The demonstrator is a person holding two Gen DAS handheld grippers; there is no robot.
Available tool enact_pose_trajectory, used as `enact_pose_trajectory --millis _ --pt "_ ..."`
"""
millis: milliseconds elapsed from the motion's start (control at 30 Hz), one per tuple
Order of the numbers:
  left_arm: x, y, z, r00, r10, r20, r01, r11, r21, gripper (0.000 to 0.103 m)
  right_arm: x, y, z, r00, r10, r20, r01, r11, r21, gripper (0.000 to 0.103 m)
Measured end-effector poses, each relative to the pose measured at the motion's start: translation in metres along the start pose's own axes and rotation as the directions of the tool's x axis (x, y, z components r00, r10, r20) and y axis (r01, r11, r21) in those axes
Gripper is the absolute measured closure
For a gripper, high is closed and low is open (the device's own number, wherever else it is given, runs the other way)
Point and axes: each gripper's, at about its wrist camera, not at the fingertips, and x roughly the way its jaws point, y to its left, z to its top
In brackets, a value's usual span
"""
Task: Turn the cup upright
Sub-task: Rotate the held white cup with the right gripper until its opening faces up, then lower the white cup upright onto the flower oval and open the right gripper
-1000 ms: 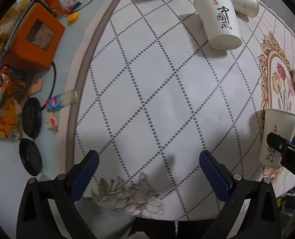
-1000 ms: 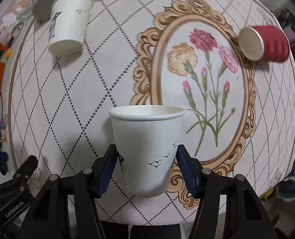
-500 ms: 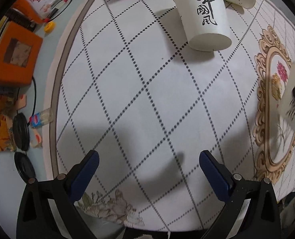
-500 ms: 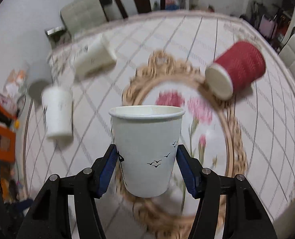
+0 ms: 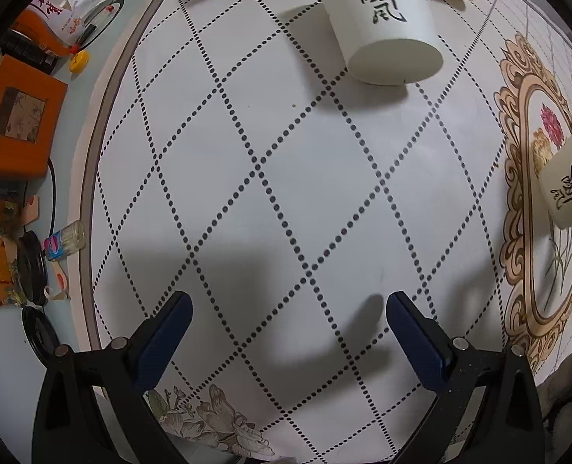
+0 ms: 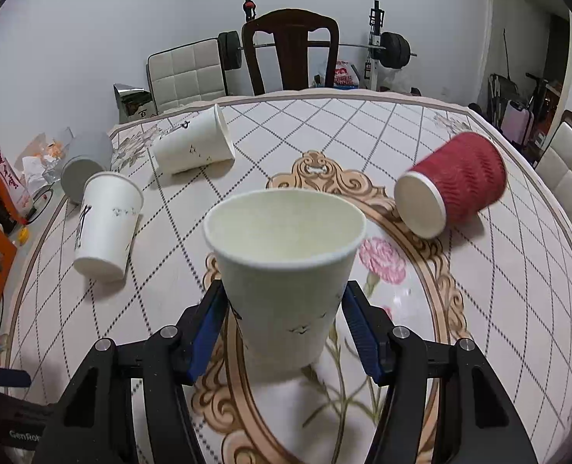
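My right gripper [image 6: 284,301] is shut on a white paper cup [image 6: 282,263], held upright with its mouth up, low over the flower medallion [image 6: 386,259] of the table mat. The same cup shows at the right edge of the left wrist view [image 5: 568,178]. My left gripper [image 5: 288,324] is open and empty above the checked mat. A white cup with black calligraphy [image 5: 382,23] lies on its side ahead of it; it also shows in the right wrist view [image 6: 104,224].
Another white cup [image 6: 193,143], a grey cup [image 6: 83,162] and a red ribbed cup [image 6: 452,185] lie on their sides on the table. An orange box [image 5: 15,123], lids and clutter sit off the mat's left edge. Chairs stand behind the table.
My right gripper has tilted up from looking down to looking level, bringing the held cup upright and low over the medallion. My left gripper has moved forward toward the calligraphy cup.
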Motion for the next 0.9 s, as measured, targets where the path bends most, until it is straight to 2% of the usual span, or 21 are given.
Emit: enact_pose_trajectory --millis 200,400,600,900 --pt "-0.014 0.003 -0.026 1.000 -0.002 0.021 0.002 1.000 0.016 0.000 -0.006 0.001 -0.013 0.999 -0.013 -0.039 0.013 1.000 -0.005 0.039" --pt "-0.026 -0.003 -0.037 0.999 -0.003 0.046 0.001 0.999 0.042 0.000 -0.011 0.001 -0.019 0.998 -0.032 -0.062 0.031 0.999 -0.011 0.038" --pt "-0.045 -0.012 -0.051 0.997 -0.007 0.081 0.002 0.998 0.063 0.000 -0.022 0.001 -0.020 0.994 -0.068 -0.080 0.066 0.998 -0.024 0.024" --pt "-0.090 -0.025 -0.077 0.987 -0.005 0.161 -0.009 0.996 0.085 0.000 -0.063 -0.014 -0.021 0.988 -0.121 -0.093 0.122 0.993 -0.003 0.020"
